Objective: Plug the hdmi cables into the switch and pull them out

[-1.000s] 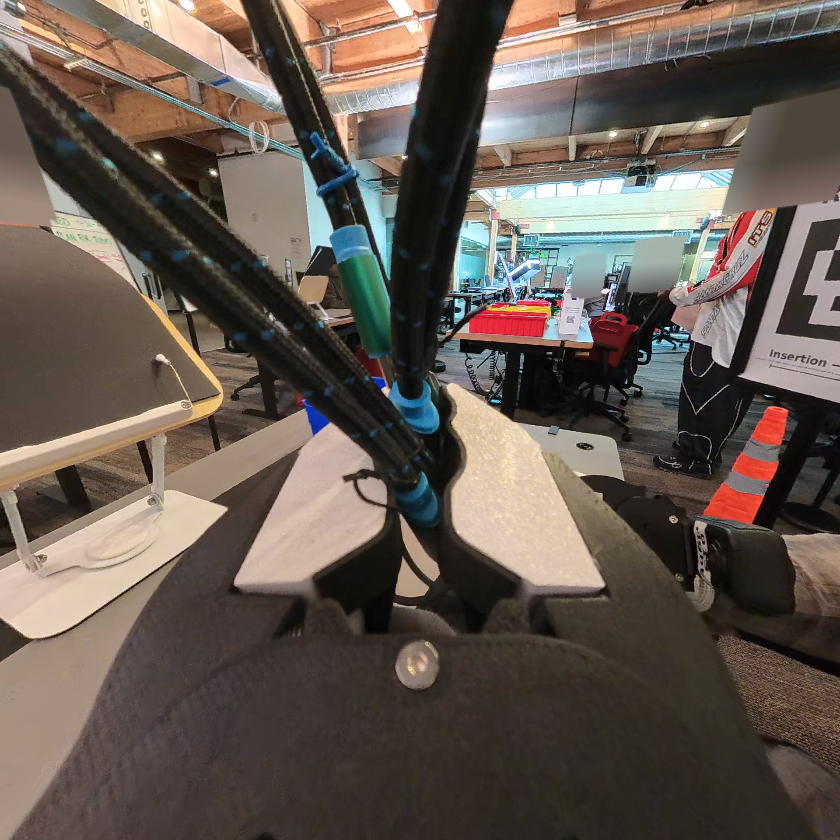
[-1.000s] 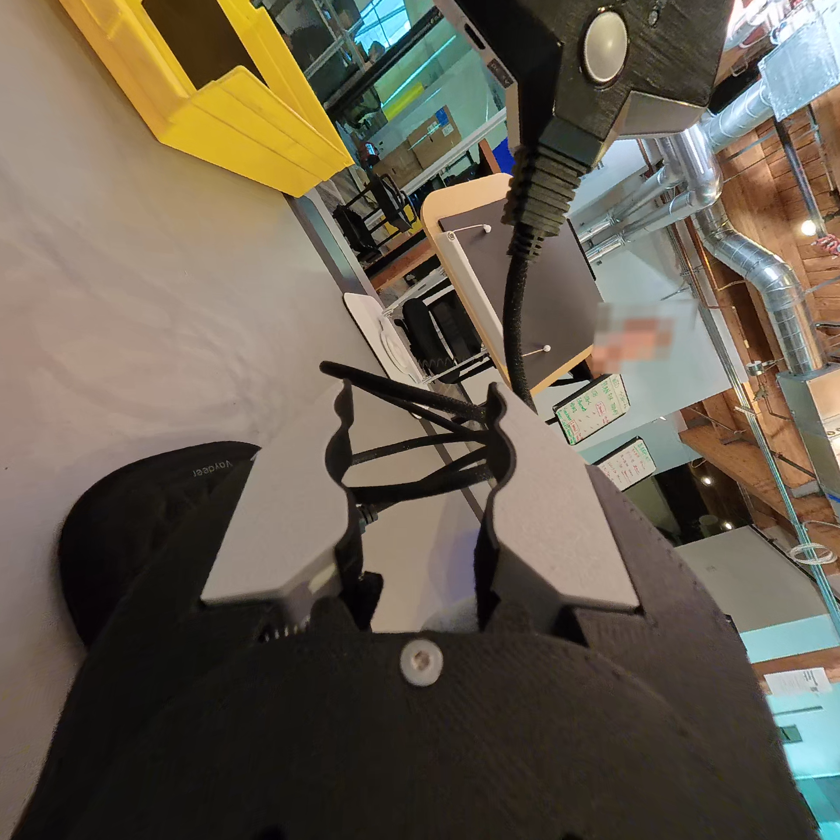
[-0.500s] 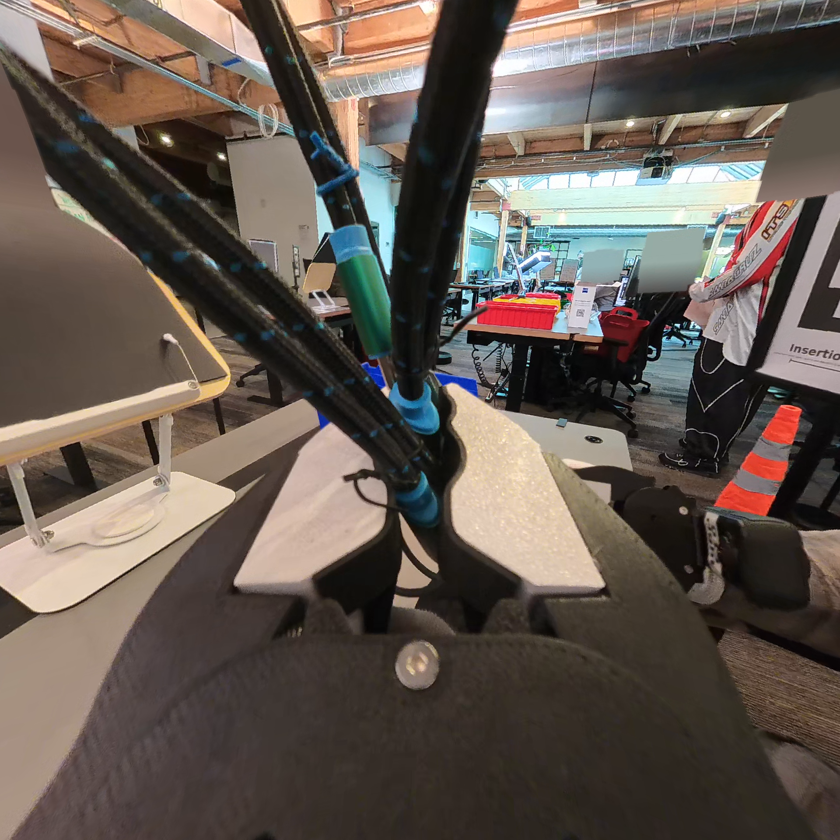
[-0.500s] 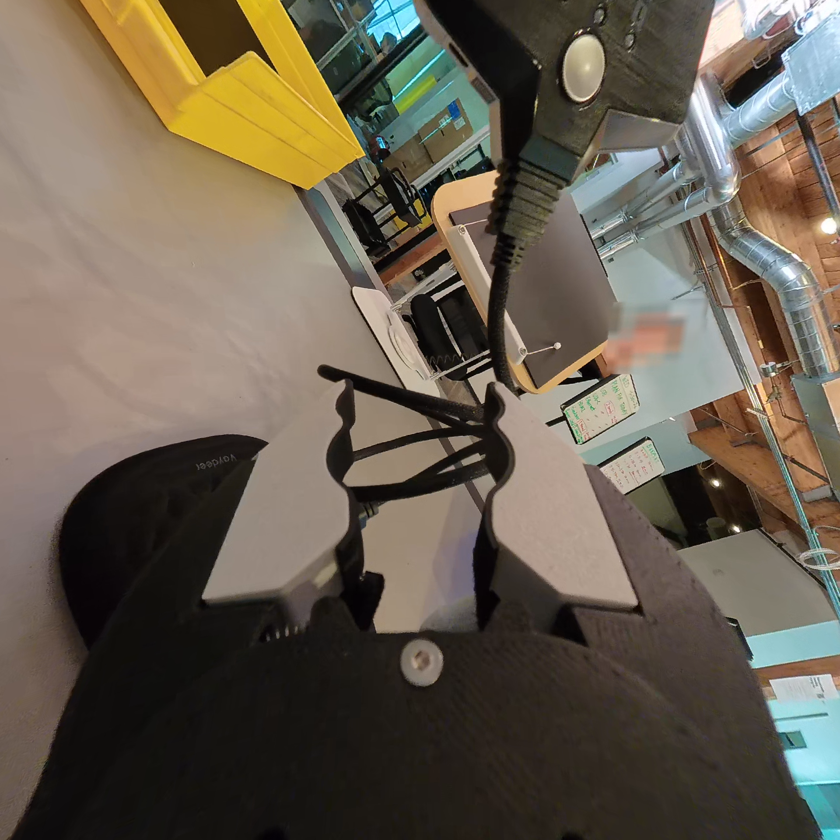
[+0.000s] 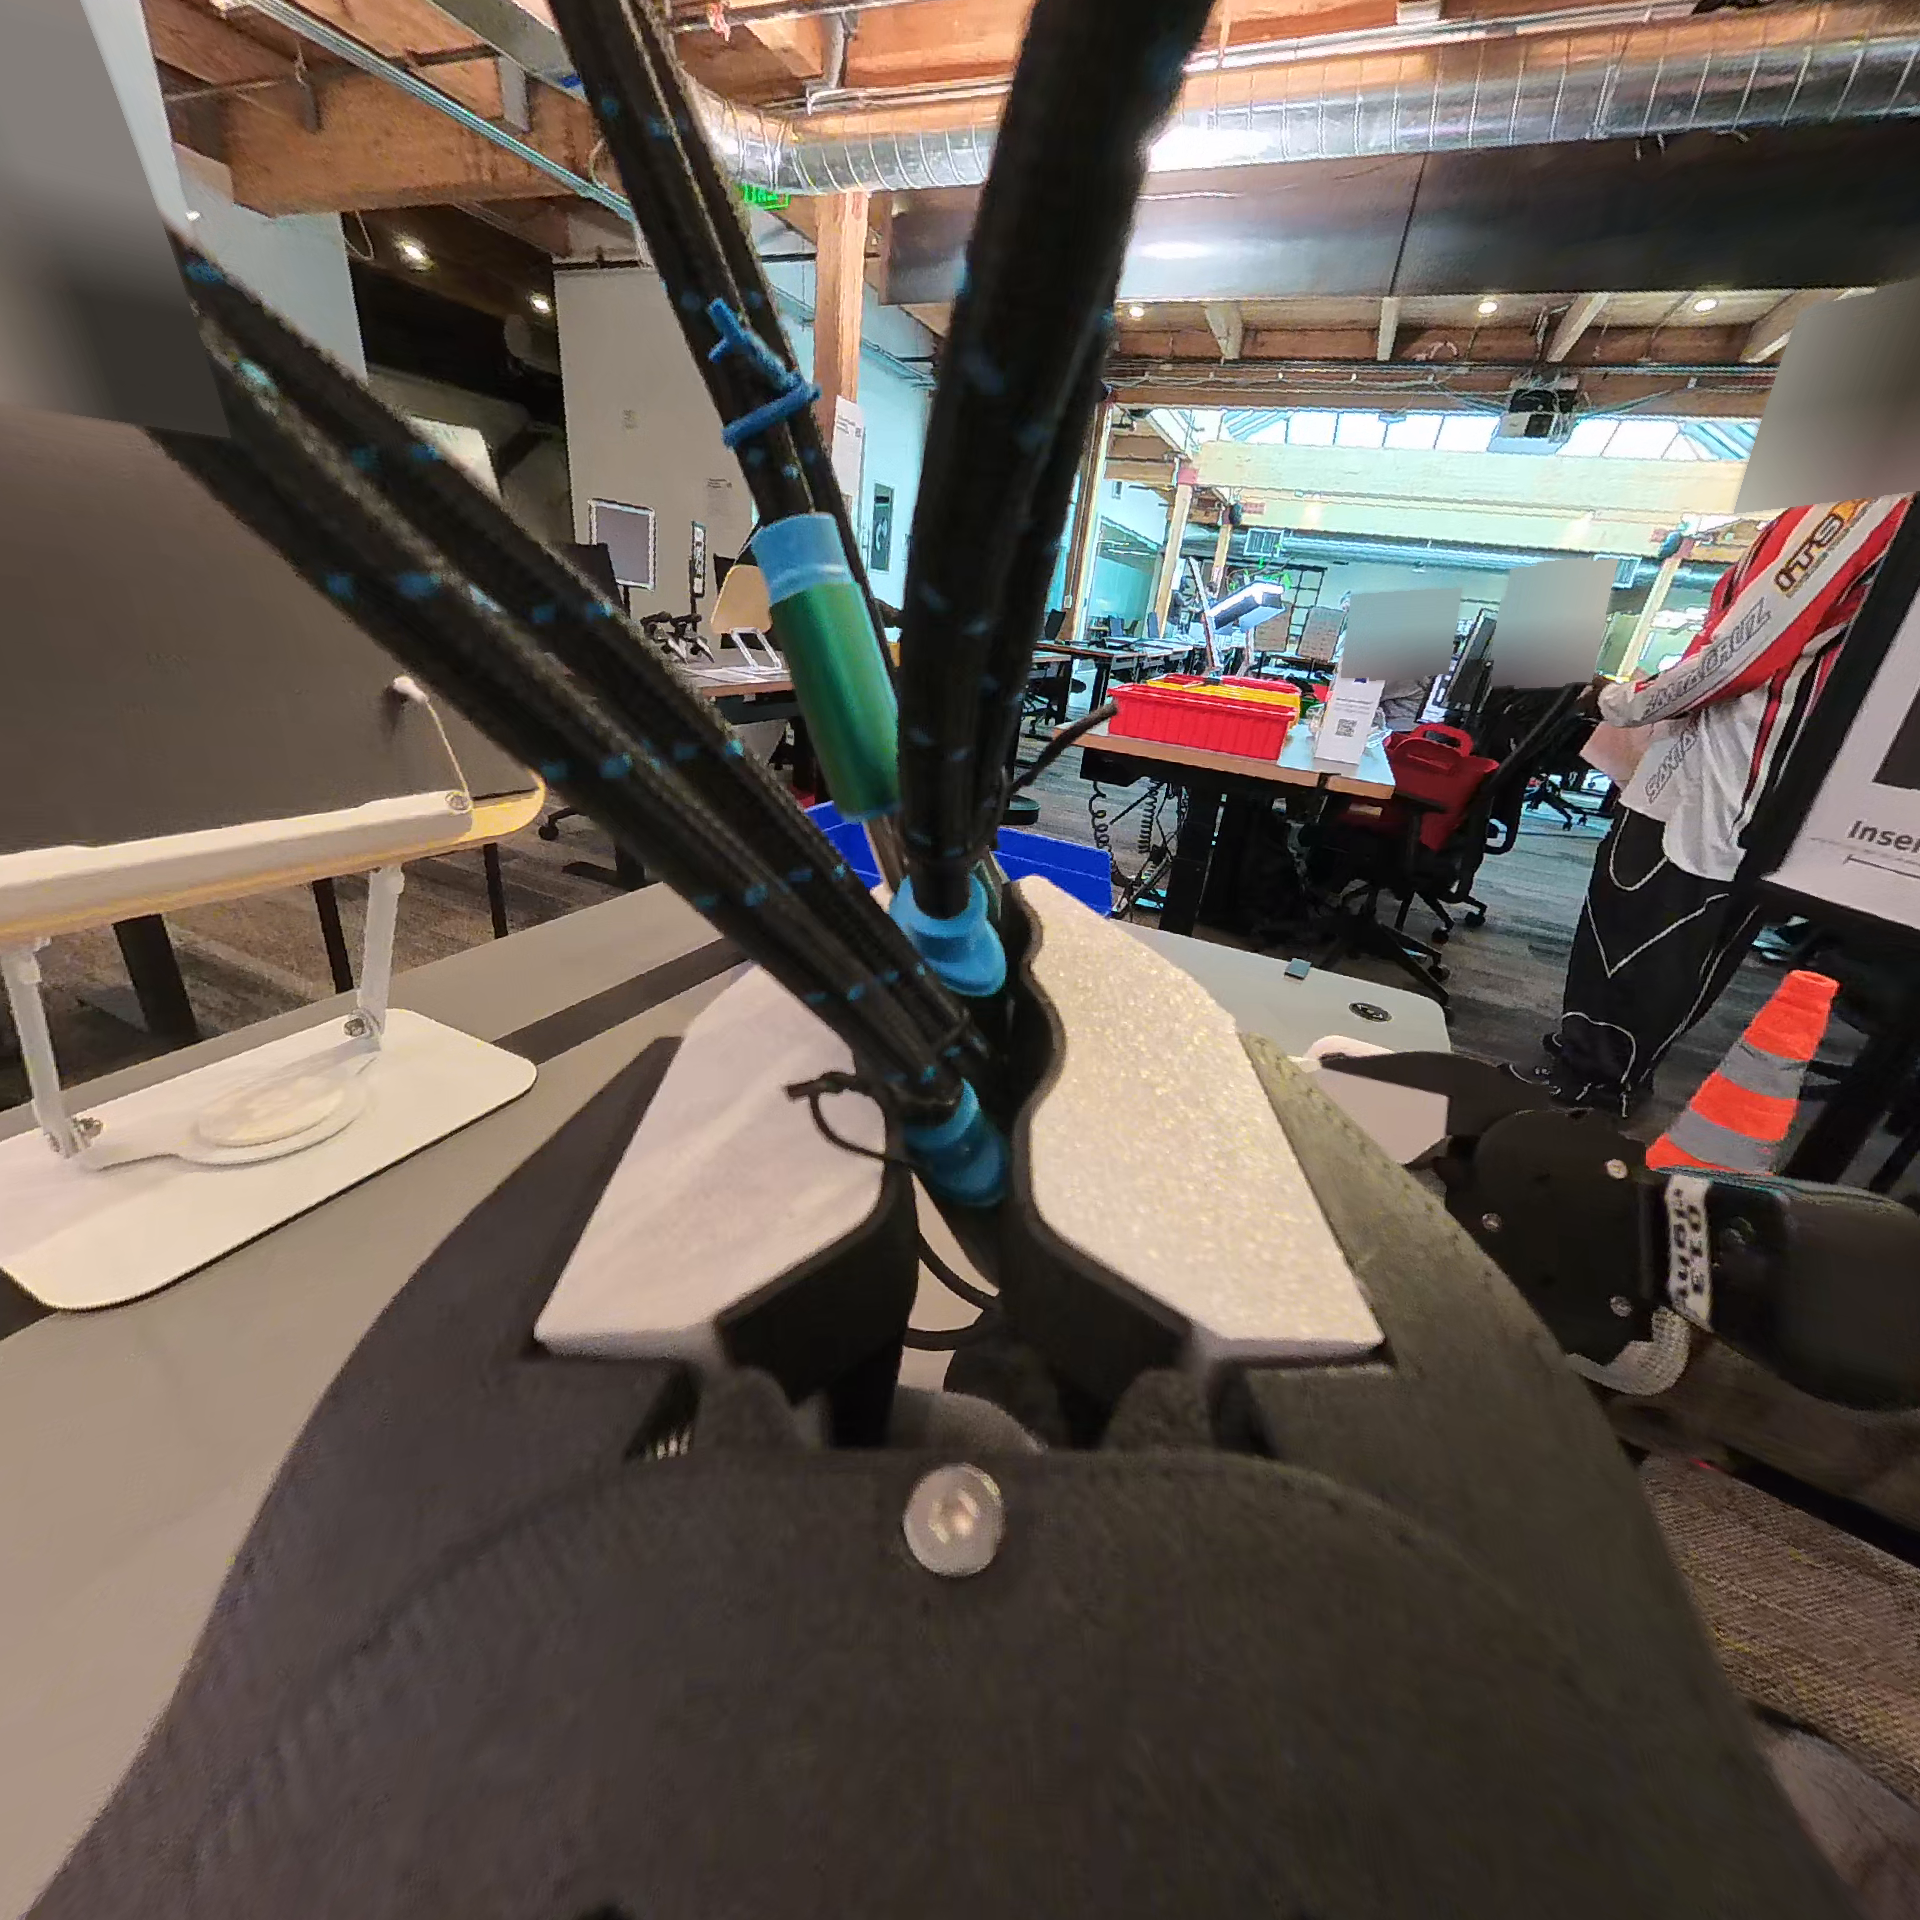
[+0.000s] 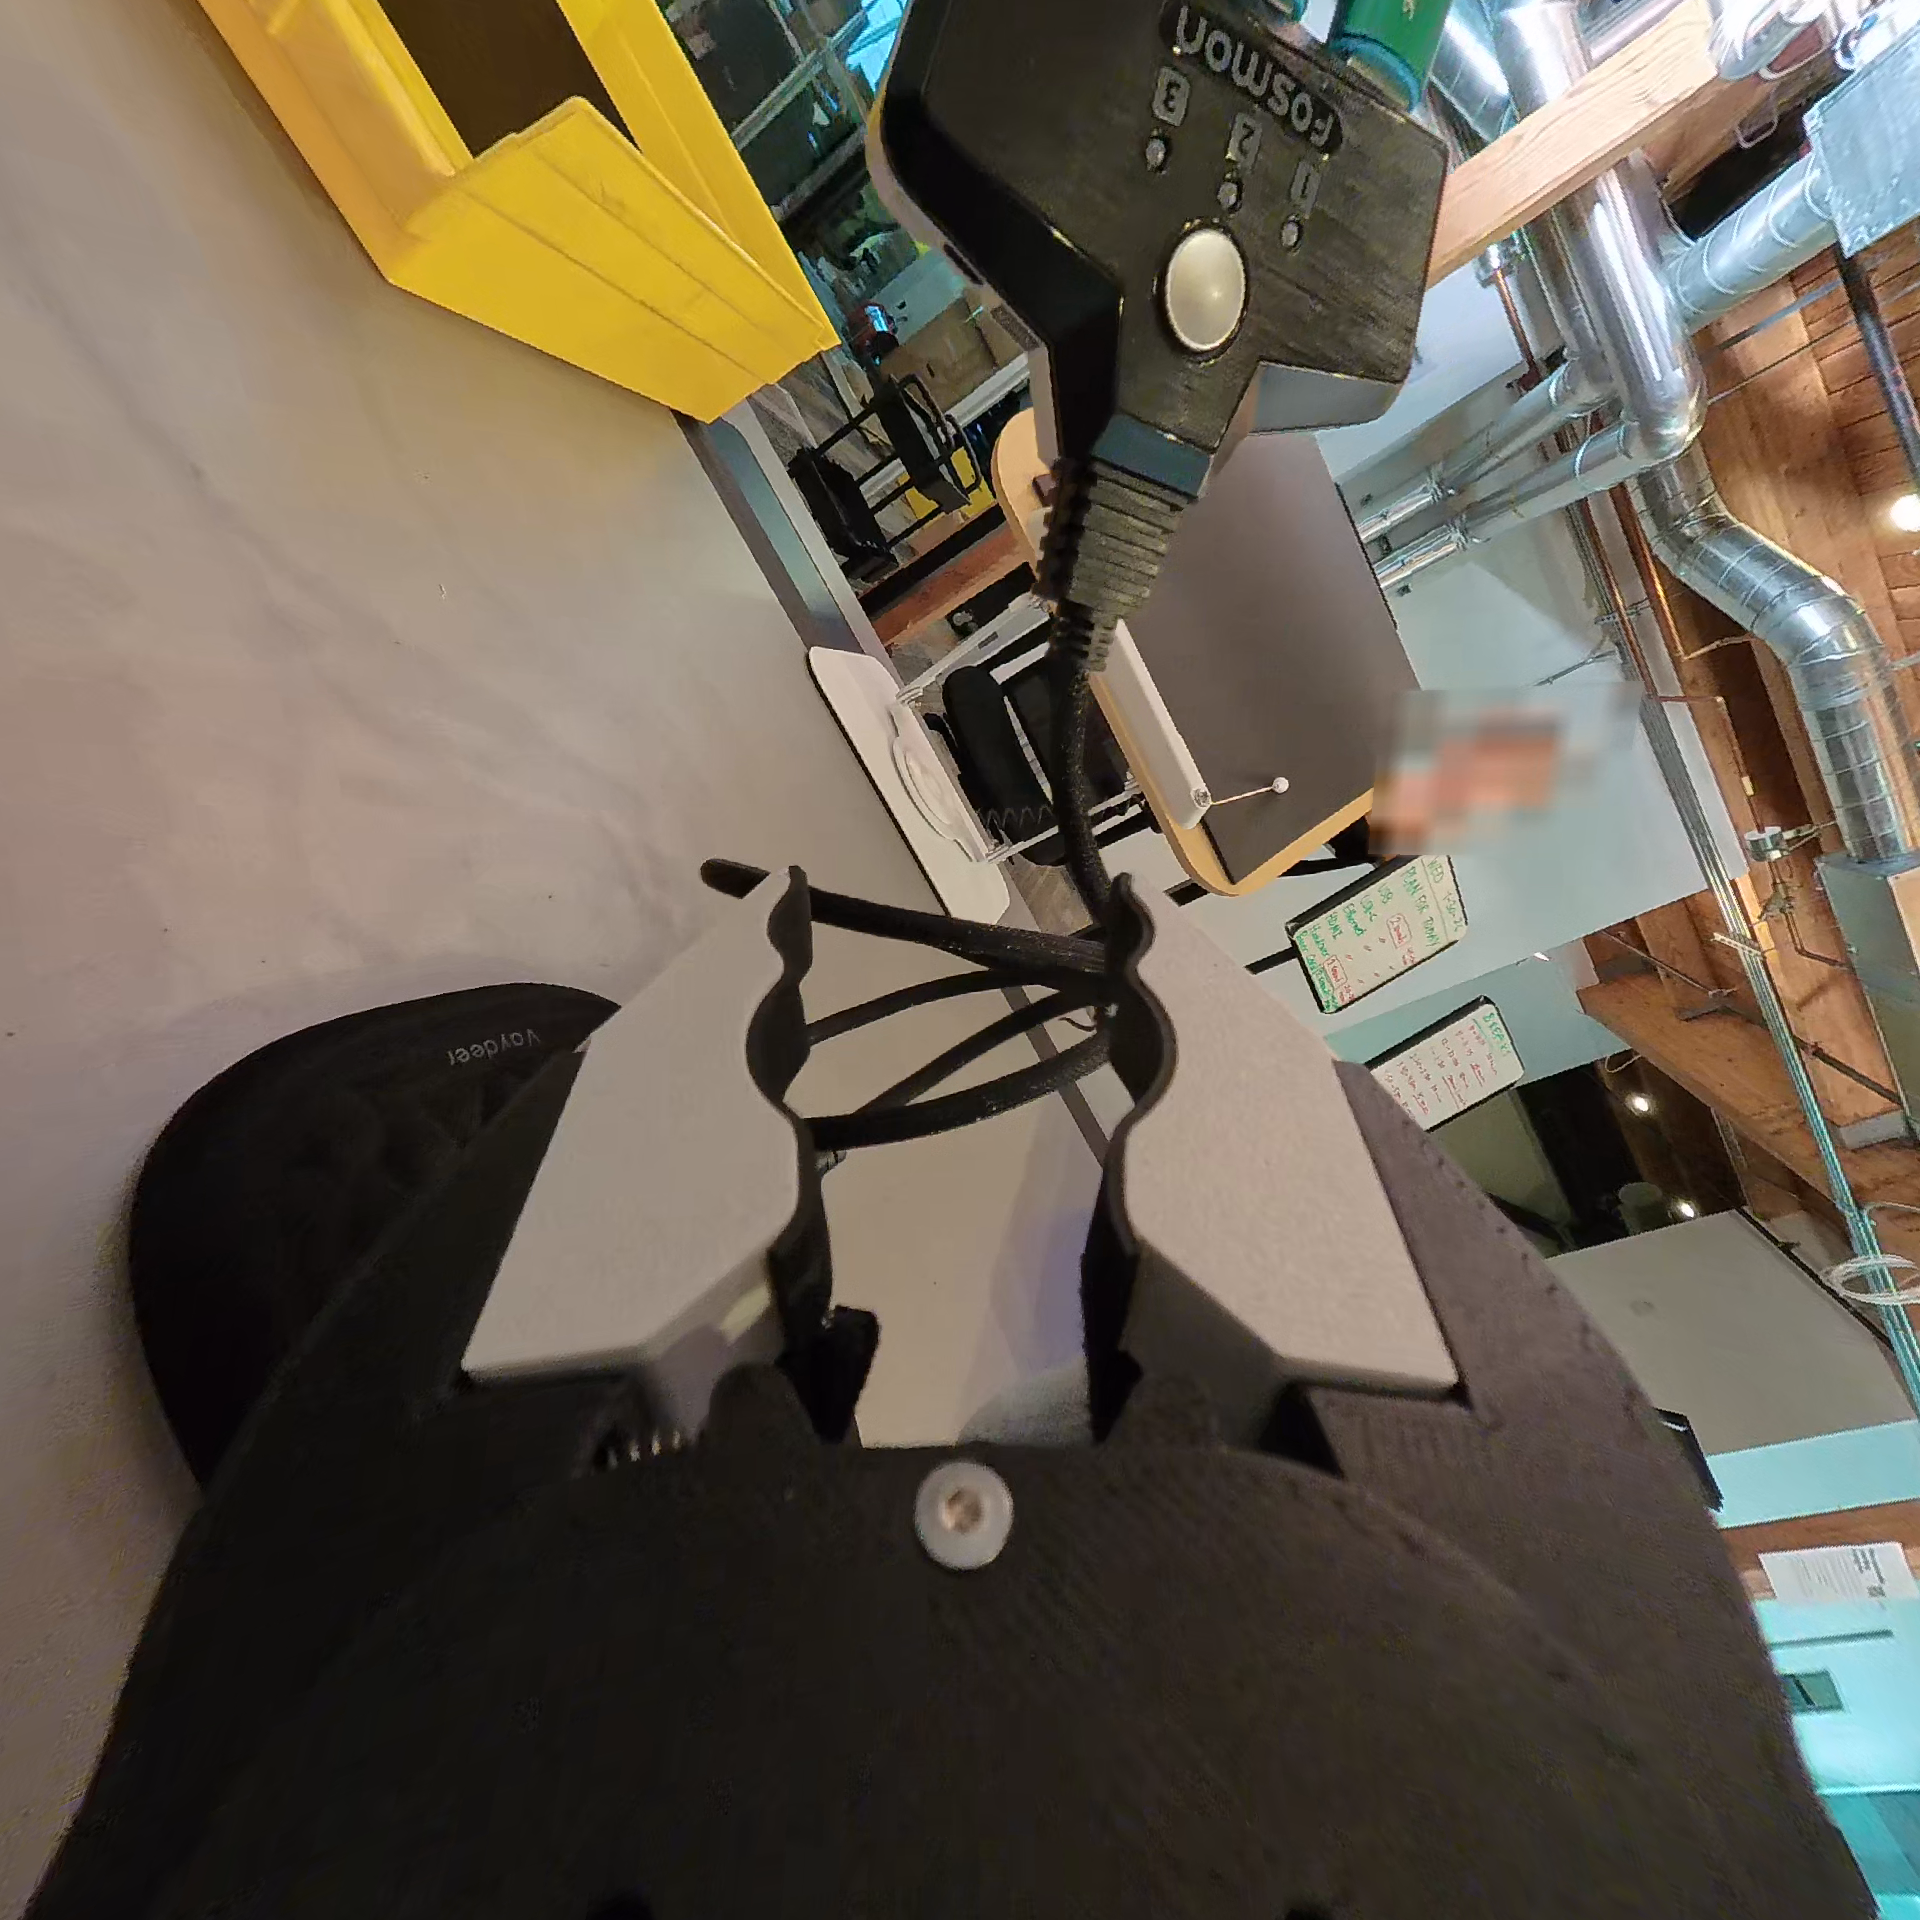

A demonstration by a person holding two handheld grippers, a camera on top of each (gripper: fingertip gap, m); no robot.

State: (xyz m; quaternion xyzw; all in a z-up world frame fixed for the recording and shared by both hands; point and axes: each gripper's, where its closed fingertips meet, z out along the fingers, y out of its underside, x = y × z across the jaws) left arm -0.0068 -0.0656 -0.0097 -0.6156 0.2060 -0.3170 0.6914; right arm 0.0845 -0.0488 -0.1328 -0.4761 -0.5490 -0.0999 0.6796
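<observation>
My left gripper (image 5: 982, 935) is shut on a bundle of black braided hdmi cables (image 5: 644, 727) with blue flecks, gripped at their blue collars (image 5: 951, 1138). The cables fan upward out of frame; one carries a green connector barrel (image 5: 836, 707). In the right wrist view the black hdmi switch (image 6: 1195, 208) with a round silver button hangs above my right gripper (image 6: 956, 904). A green connector (image 6: 1387, 26) shows at its top edge. The switch's own lead (image 6: 1081, 790) drops to the right fingertip. My right gripper is open, and thin black cables (image 6: 966, 1091) cross the gap between its fingers.
A grey table (image 6: 312, 623) carries a yellow bin (image 6: 582, 218), a white stand holding a dark board (image 5: 260, 1122) and a black cap-shaped thing (image 6: 343, 1143). My right gripper (image 5: 1538, 1174) shows at the right of the left wrist view. A person (image 5: 1704, 790) and an orange cone (image 5: 1756, 1081) are beyond. Spacing between my two grippers at the tips: around 15 cm.
The switch has come lower and nearer in the right wrist view, showing more of its face. The left wrist view has swung slightly, and the right gripper shows more in it. Neither grip has changed.
</observation>
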